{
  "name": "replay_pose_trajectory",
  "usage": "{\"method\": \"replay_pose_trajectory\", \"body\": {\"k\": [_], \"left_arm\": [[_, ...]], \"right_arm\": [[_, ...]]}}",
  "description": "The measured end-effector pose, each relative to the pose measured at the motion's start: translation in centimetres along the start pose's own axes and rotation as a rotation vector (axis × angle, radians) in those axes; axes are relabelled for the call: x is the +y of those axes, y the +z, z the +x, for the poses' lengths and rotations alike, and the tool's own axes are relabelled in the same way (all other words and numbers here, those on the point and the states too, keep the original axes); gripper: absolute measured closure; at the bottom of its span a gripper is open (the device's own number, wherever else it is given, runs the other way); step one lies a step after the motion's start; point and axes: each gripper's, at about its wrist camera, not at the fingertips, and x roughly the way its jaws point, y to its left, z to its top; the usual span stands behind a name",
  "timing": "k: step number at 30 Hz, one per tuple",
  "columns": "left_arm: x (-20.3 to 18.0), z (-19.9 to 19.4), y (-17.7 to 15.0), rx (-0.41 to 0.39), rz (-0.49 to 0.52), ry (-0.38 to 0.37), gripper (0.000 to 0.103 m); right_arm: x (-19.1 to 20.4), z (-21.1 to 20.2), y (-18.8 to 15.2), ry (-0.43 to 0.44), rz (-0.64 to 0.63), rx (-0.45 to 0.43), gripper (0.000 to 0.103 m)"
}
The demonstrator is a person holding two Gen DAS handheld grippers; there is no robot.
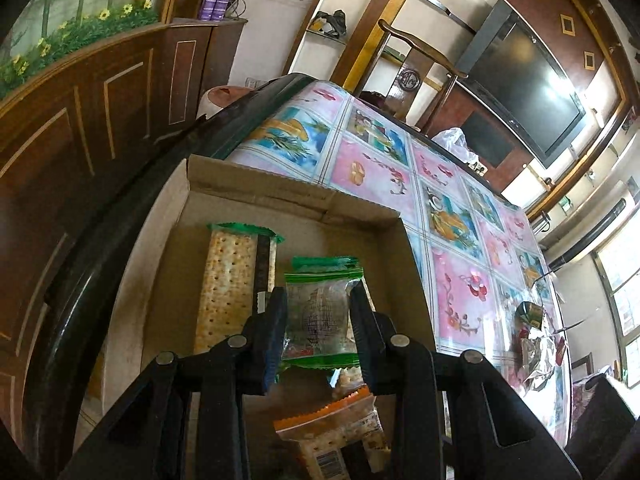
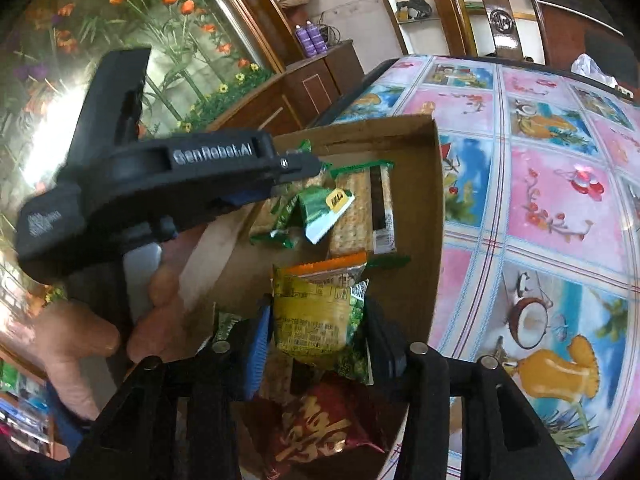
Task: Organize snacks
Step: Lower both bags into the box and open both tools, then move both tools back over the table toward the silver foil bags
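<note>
While our left gripper (image 1: 318, 312) clamps a green pack (image 1: 320, 312) over the box (image 1: 280, 196) and our right gripper (image 2: 318, 330) loosens around a yellow pack (image 2: 316, 316), several snacks already lie inside; wrappers (image 1: 536, 344) wait near the table's far edge.

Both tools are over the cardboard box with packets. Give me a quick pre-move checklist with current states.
1. Left tool shut on green-edged packet: ok.
2. Right tool pads pressing yellow packet: cannot tell; packet sits between them.
3. Both tools above cardboard box: ok.
4. Free floor in box for left packet, right of the long cracker pack: ok.
5. Tools clear of each other: ok.
</note>
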Motion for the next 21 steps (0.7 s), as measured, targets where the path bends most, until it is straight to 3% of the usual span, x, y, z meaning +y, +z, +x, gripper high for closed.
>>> {"method": "replay_pose_trajectory", "body": {"k": [4,9,11,13,17,21], "left_arm": [[-0.3,-0.2,0.0,-0.014,0.013,-0.004,0.069],[-1.2,-1.6,-0.2,-0.077,0.035,-0.051,0.05],[-1.3,-2.0,-0.2,-0.095,0.035,-0.071,0.05],[-1.3,-2.4,-0.2,-0.115,0.028,-0.096,0.048],[-2.0,-2.9,-0.4,-0.14,0.042,-0.14,0.044],[-3.1,-3.1,-0.7,-0.15,0.08,-0.19,0.043]], "right_arm": [[0.1,-2.2,0.8,-0.035,-0.021,-0.071,0.046],[-0.5,-3.6,0.2,-0.064,-0.02,-0.087,0.044],[-0.7,-5.1,-0.5,-0.062,-0.027,-0.116,0.044],[-1.5,-6.6,-1.2,-0.119,-0.06,-0.146,0.043],[-5.3,-9.7,-2.3,-0.165,0.023,-0.19,0.043],[-11.0,-13.3,-2.2,-0.301,0.129,-0.252,0.043]]}}
